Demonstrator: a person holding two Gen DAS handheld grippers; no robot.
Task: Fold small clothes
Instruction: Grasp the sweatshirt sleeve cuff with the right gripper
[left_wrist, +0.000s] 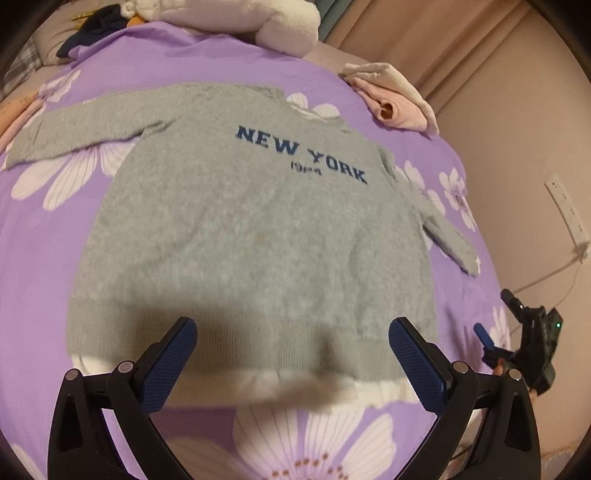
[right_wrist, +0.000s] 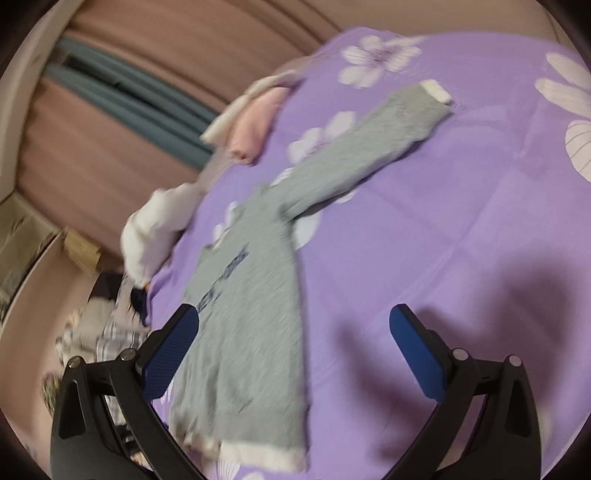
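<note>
Right now the grey sweater (left_wrist: 251, 229) lies flat, face up, sleeves spread on the purple bed sheet (left_wrist: 44, 280), laid out for folding. Left gripper (left_wrist: 291, 354) hovers over the hem, fingers apart; right gripper (right_wrist: 293, 350) likewise spread wide, holding nothing.

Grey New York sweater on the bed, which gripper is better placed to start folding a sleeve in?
Probably the right gripper: it hangs open over the sweater beside its near sleeve. The left gripper sits centred at the hem.

Purple floral bedsheet (left_wrist: 155, 62), white plush toy (left_wrist: 236, 18), perhaps curtains (left_wrist: 424, 40).
</note>
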